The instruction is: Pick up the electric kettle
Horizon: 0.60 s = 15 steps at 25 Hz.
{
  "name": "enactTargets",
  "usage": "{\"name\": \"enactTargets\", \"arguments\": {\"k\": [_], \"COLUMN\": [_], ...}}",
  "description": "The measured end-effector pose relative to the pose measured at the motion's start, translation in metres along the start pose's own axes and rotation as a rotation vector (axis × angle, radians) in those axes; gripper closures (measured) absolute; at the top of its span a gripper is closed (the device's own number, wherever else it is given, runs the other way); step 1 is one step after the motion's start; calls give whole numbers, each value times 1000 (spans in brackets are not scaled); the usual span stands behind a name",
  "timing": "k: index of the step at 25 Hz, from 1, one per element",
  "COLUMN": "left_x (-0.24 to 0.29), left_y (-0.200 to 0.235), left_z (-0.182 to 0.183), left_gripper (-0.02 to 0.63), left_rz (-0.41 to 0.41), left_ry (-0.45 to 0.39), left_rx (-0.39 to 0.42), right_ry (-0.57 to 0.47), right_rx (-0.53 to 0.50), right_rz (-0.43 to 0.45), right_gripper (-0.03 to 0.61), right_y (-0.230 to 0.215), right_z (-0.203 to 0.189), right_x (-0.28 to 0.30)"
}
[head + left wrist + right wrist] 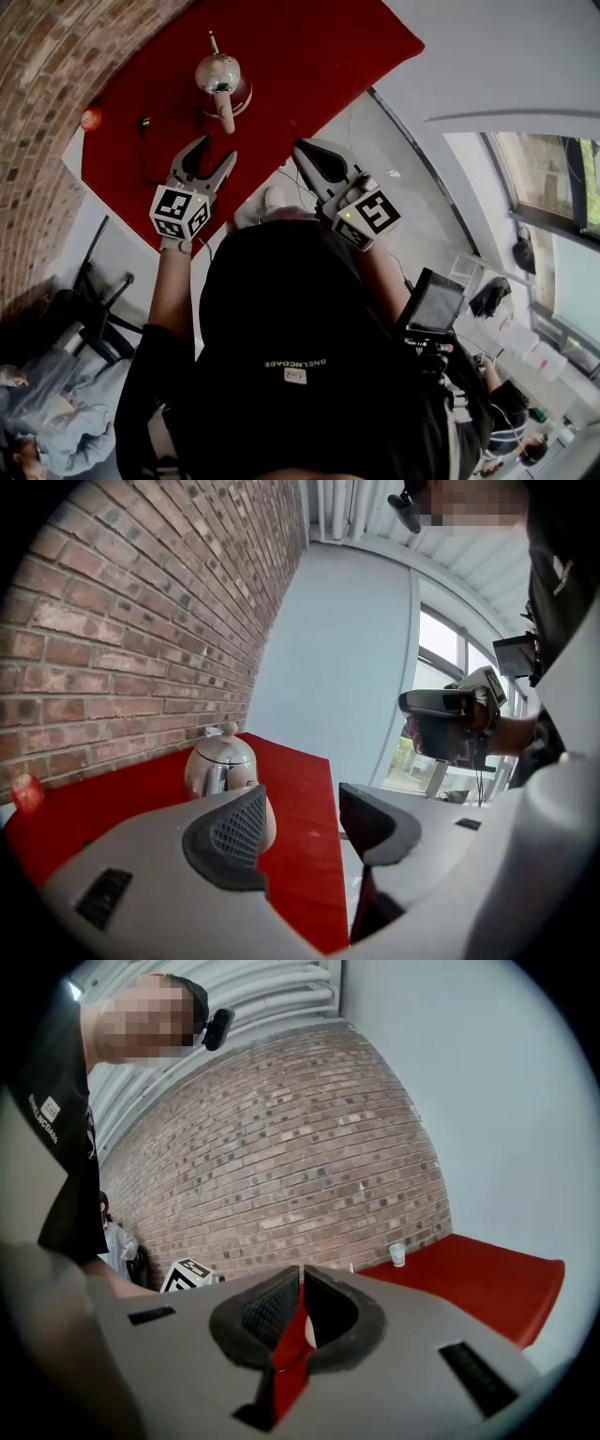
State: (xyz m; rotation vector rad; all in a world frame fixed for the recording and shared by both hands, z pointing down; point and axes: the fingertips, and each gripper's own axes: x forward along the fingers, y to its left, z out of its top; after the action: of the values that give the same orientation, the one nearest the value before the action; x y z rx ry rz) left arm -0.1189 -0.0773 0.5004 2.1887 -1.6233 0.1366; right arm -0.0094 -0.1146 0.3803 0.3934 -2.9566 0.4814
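Note:
A rounded steel electric kettle [217, 73] with a pale handle [226, 111] stands on the red table [309, 66] near the brick wall. My left gripper [217, 155] hovers just short of the handle, jaws open and empty. In the left gripper view the kettle [217, 761] stands straight ahead, partly behind the left pad, with my left gripper [302, 808] wide apart. My right gripper [302, 150] hangs to the right of the kettle at the table's near edge, shut with nothing in it; its pads meet at the tips [301, 1274].
A small red object [91, 117] sits at the table's left end by the brick wall [47, 84]. A black cable [145, 141] lies left of my left gripper. A white paper cup [397, 1253] stands on the table by the wall. A person sits at lower left [37, 412].

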Motion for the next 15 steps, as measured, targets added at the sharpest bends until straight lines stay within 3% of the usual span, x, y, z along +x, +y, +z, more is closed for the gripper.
{"name": "enactTargets", "arguments": {"k": [15], "left_x": [55], "left_y": [38], "left_z": [-37], "left_gripper": [371], "left_rz": [-91], "left_ry": [85], "left_rx": [-13], "right_ry": [39], "right_rx": [32], "right_rz": [-216], "right_gripper": [572], "right_y": [-28], "right_z": [-23], "right_x": [-30]}}
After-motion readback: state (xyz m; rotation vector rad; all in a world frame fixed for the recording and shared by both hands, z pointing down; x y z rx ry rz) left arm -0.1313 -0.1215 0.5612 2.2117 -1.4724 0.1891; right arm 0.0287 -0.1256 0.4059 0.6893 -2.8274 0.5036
